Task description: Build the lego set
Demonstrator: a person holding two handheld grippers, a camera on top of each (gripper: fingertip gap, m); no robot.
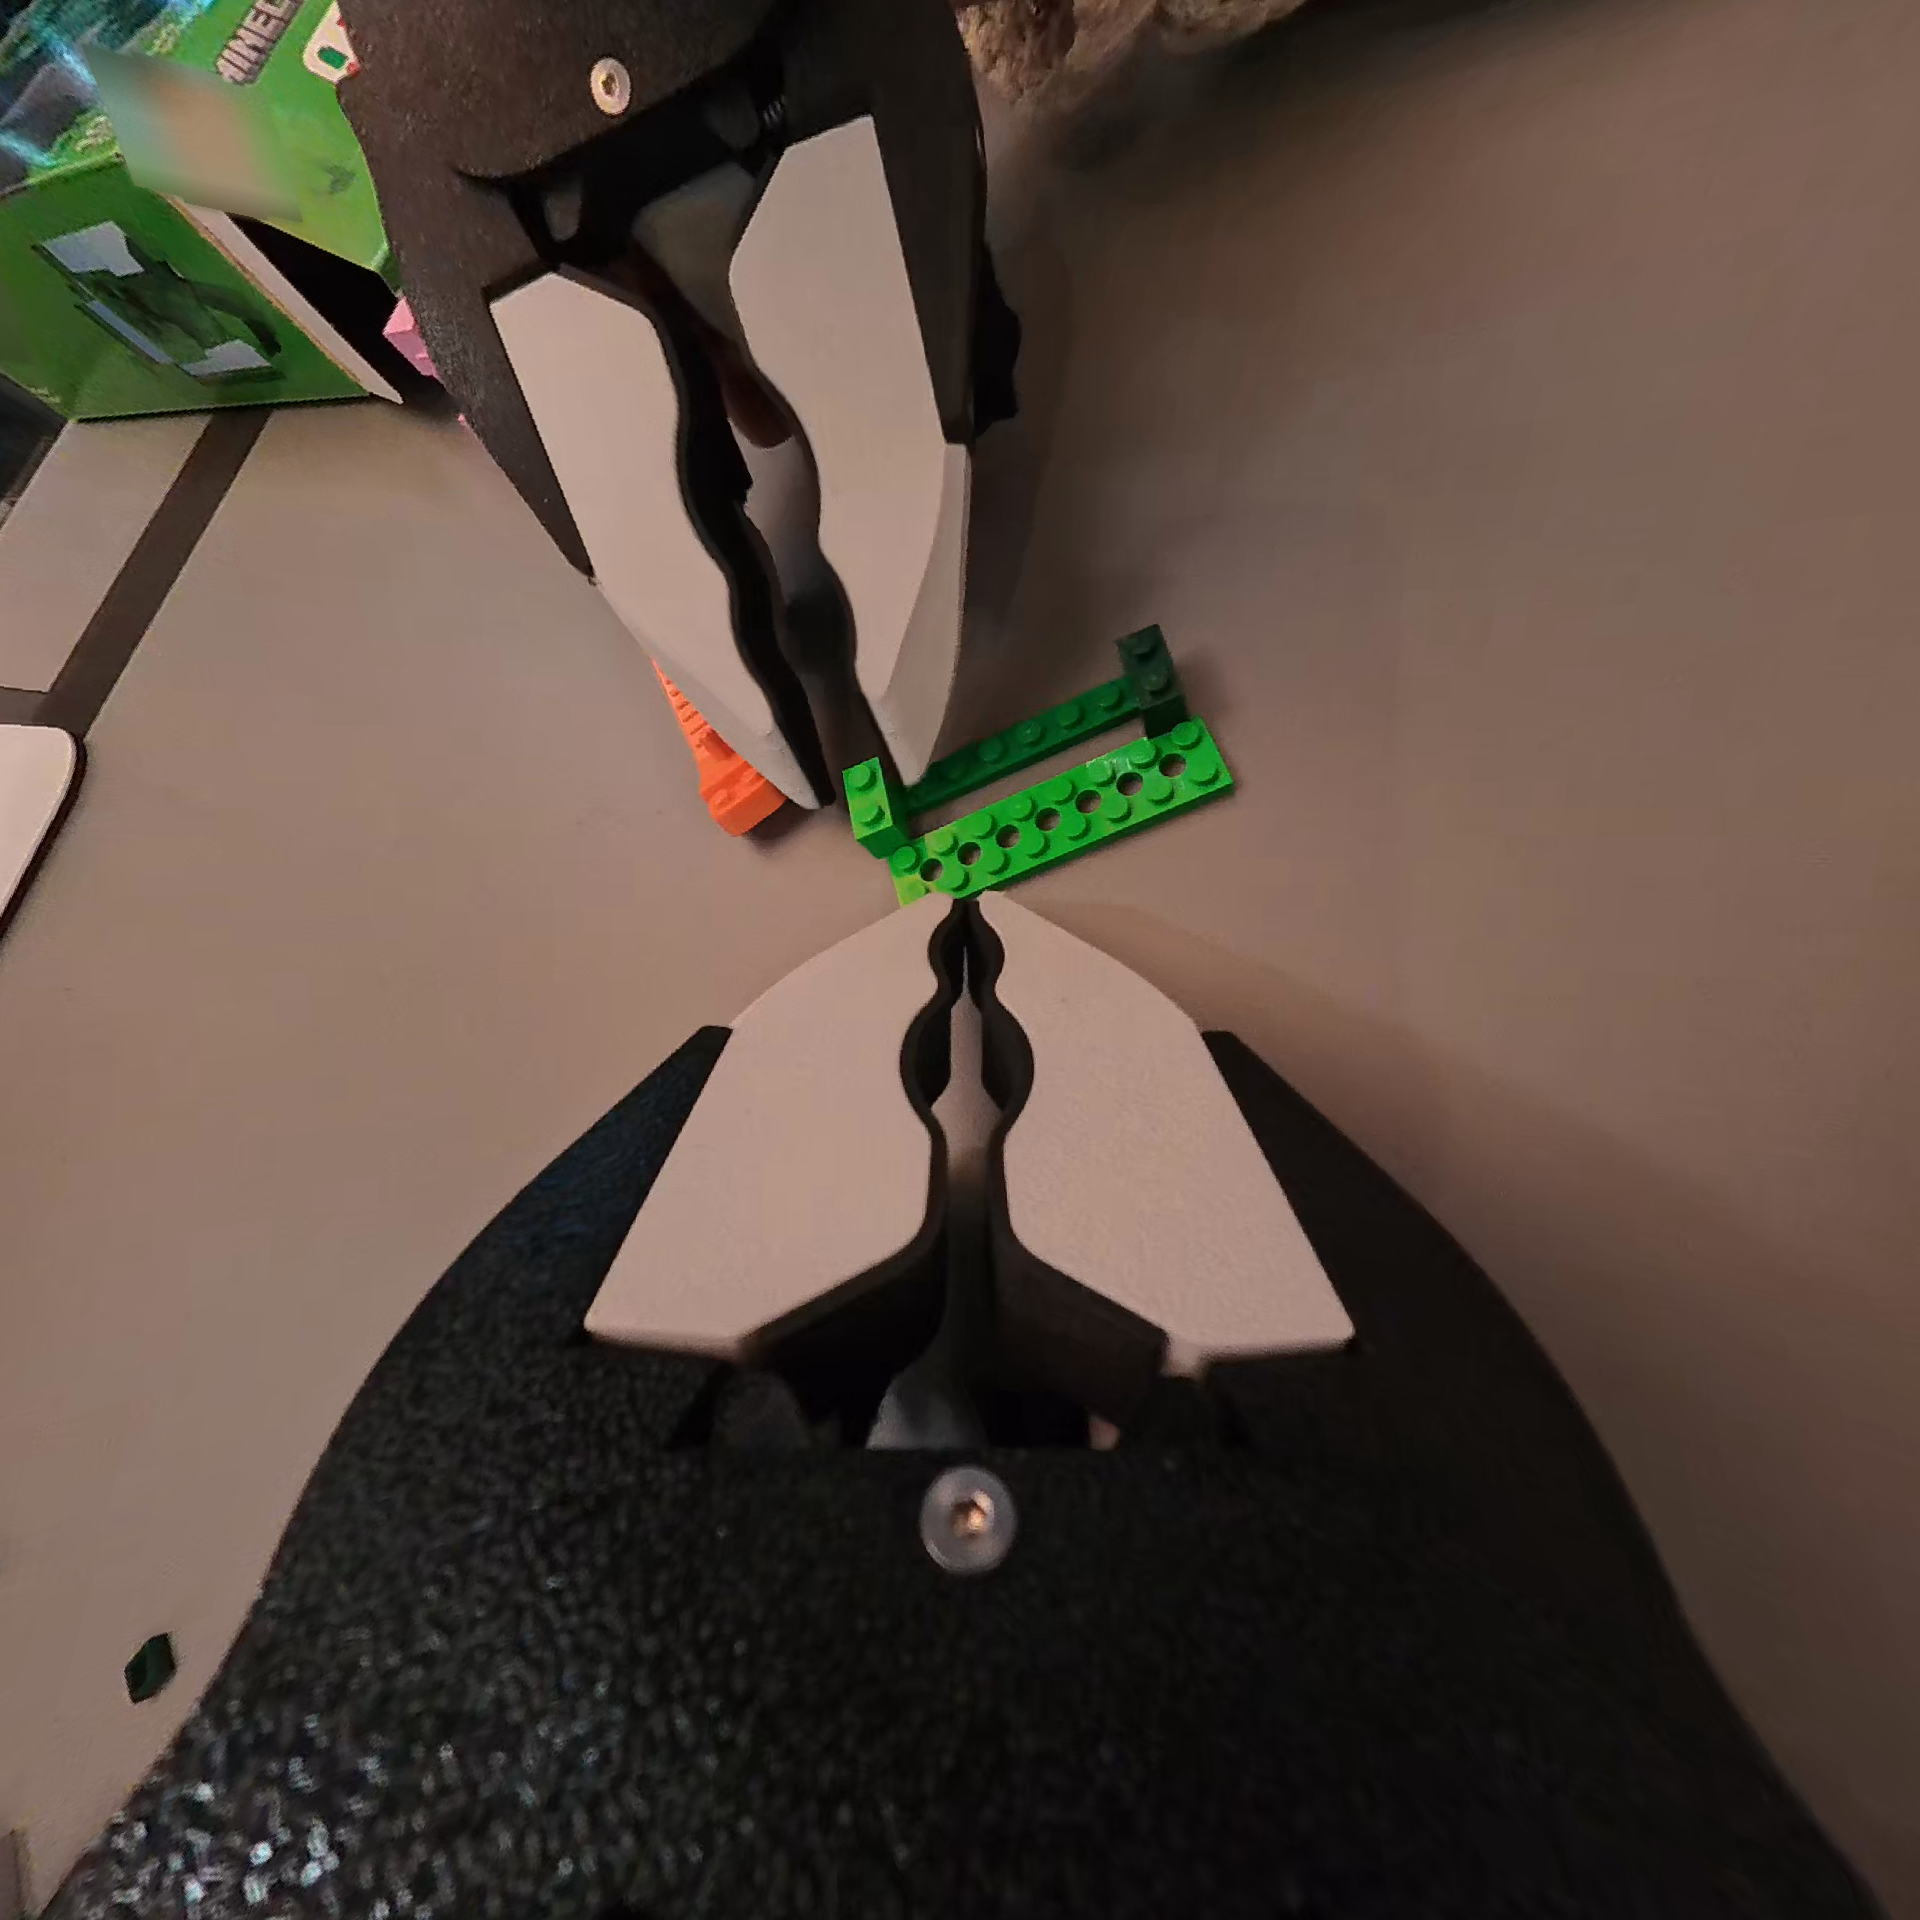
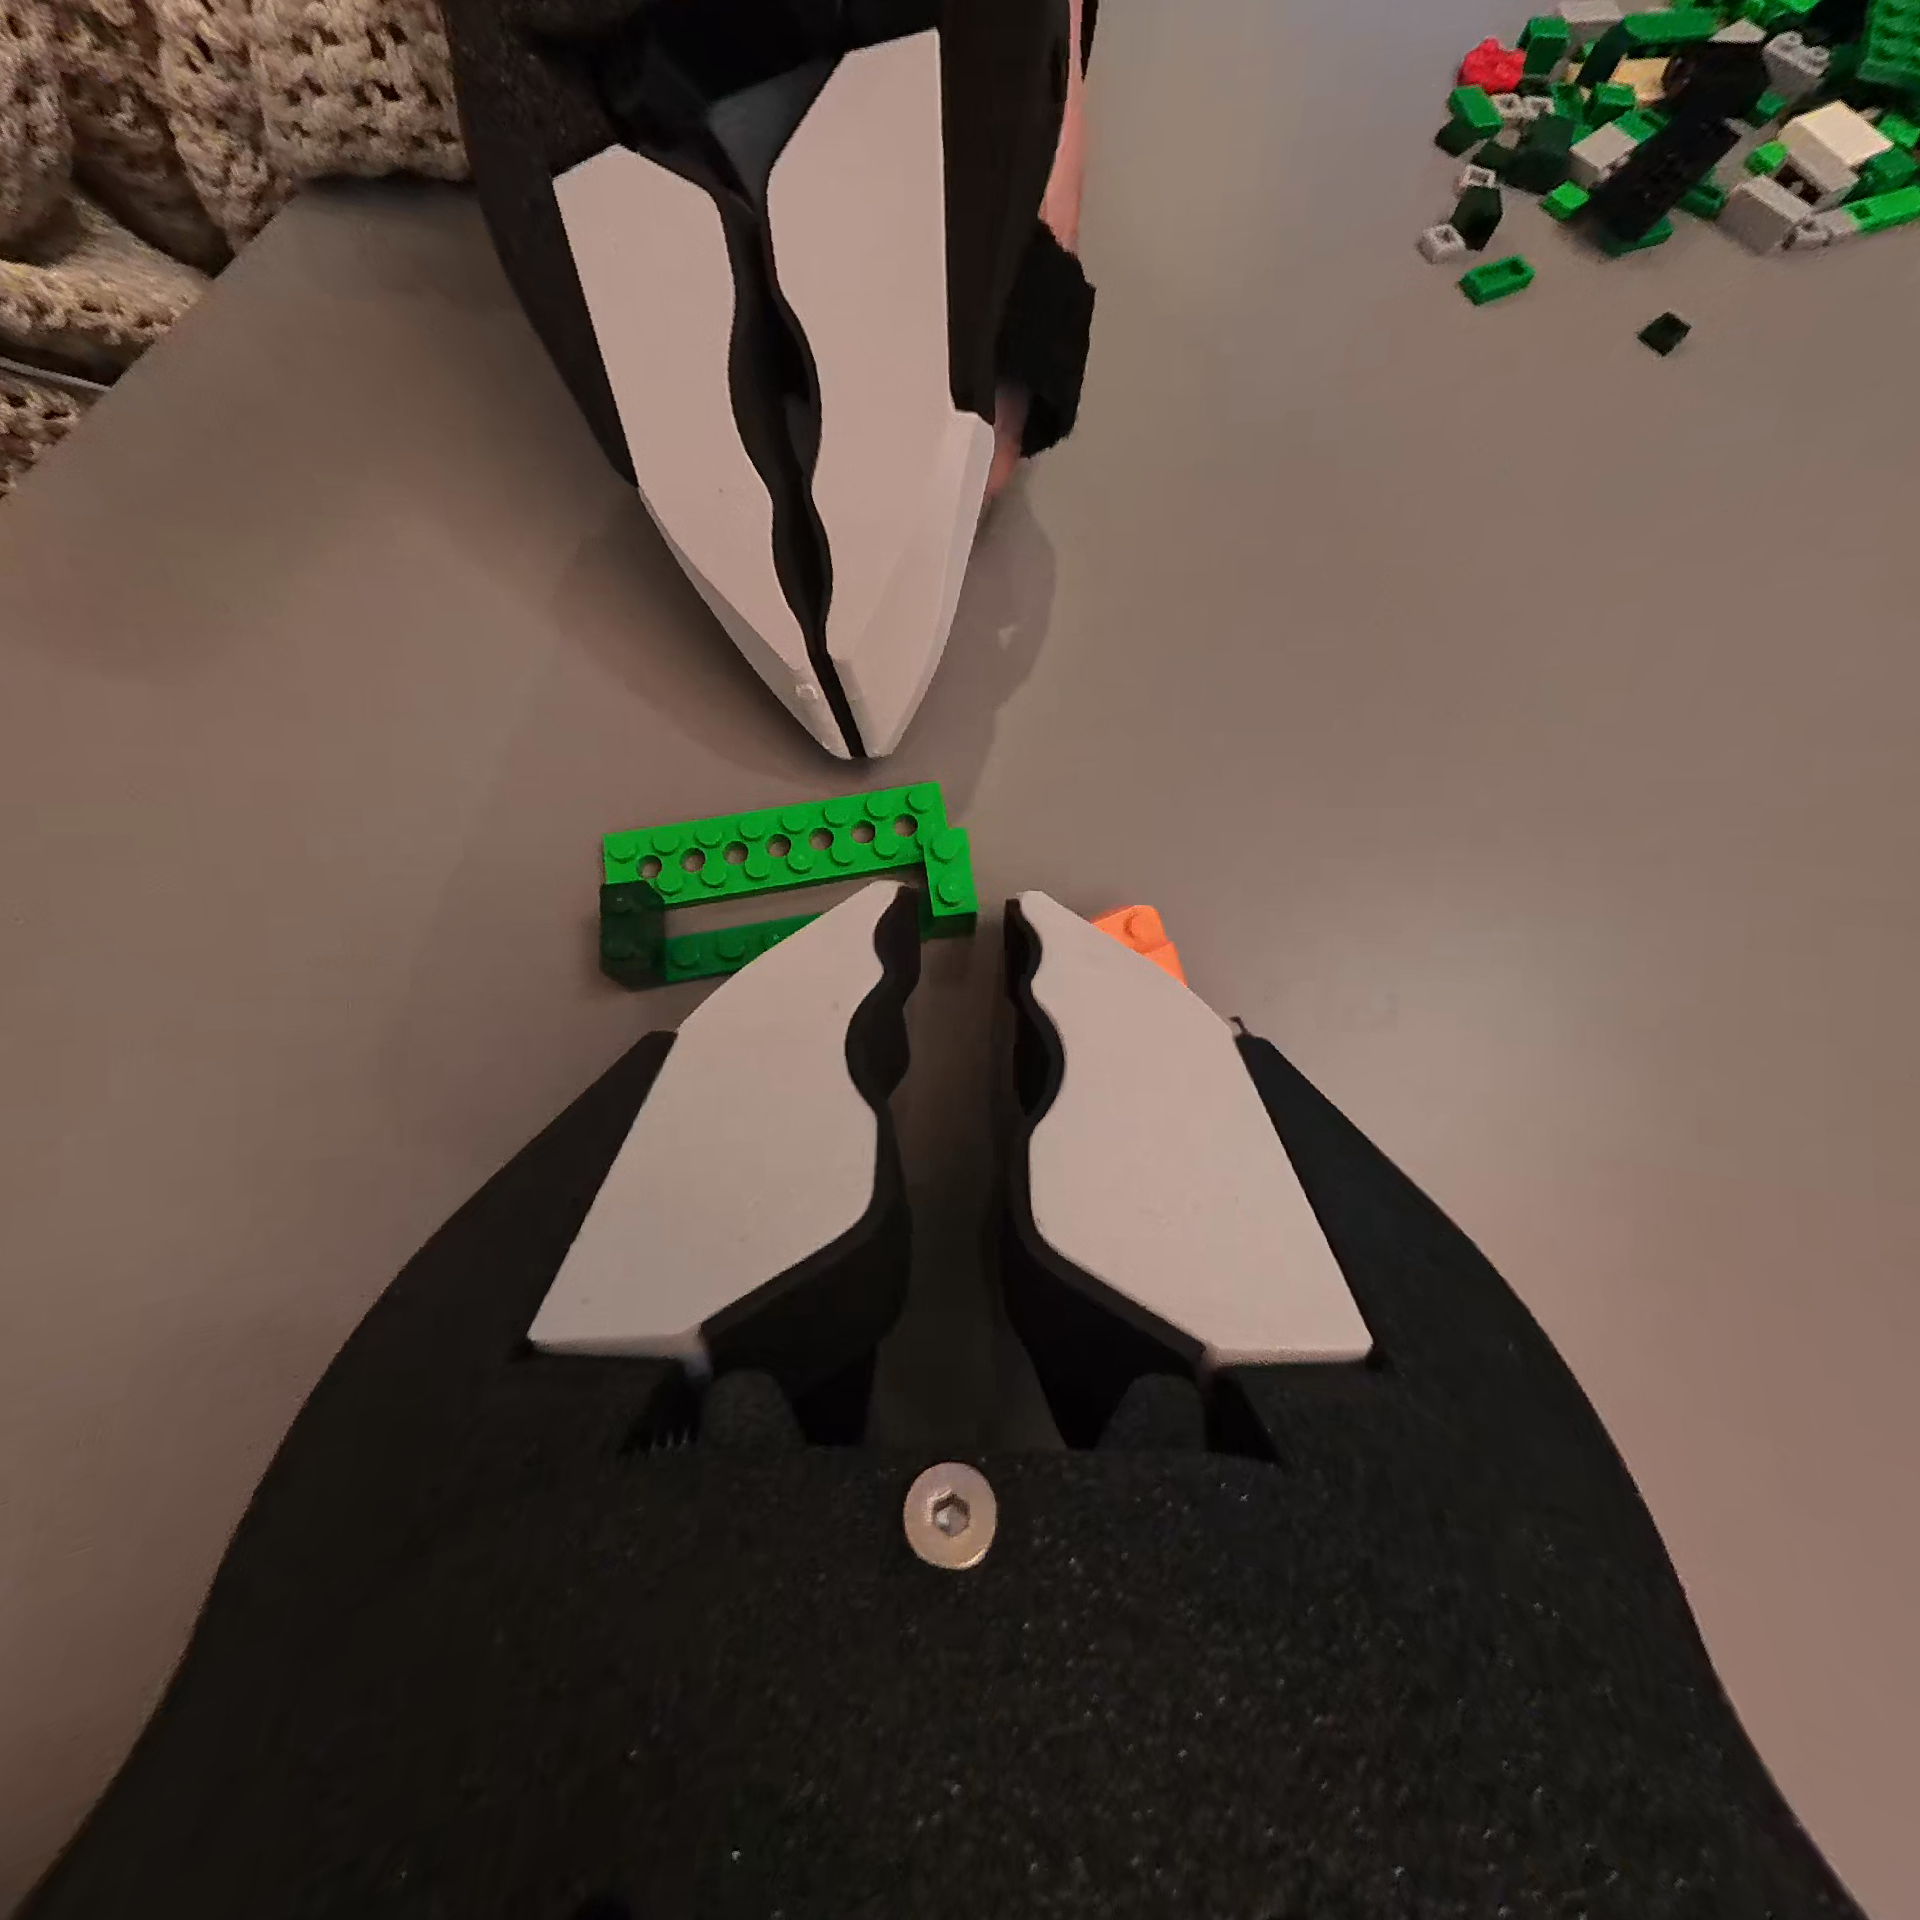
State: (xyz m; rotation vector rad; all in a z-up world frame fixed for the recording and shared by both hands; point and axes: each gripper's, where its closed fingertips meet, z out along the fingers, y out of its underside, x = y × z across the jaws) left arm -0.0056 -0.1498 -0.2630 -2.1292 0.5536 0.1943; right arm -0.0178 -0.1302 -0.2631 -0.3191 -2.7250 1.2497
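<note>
**On the grey table, a green frame between two grippers**

On the grey table (image 2: 1455,831), largest of all, lay everything else. At its far right corner in the right wrist view, sat a heap of loose bricks (image 2: 1704,135), mostly green, with grey, black, white and one red. At the far left in the left wrist view, stood a green box (image 1: 177,301).

Mid-table lay the green lego frame (image 1: 1049,779) (image 2: 779,883), flat and studs up: a bright green long plate pierced by a row of round holes, a narrower green plate parallel to it, joined by a dark green brick at one end and a bright green brick at the other, with an open slot between.

Pointed at the frame's holed plate: left gripper (image 1: 966,906) (image 2: 854,750), fingers pressed together, holding nothing. Opposite: right gripper (image 2: 961,902) (image 1: 868,774), fingers spread, one tip over the frame's narrower plate. Beside it, partly hidden, an orange piece (image 1: 727,790) (image 2: 1138,930).
</note>
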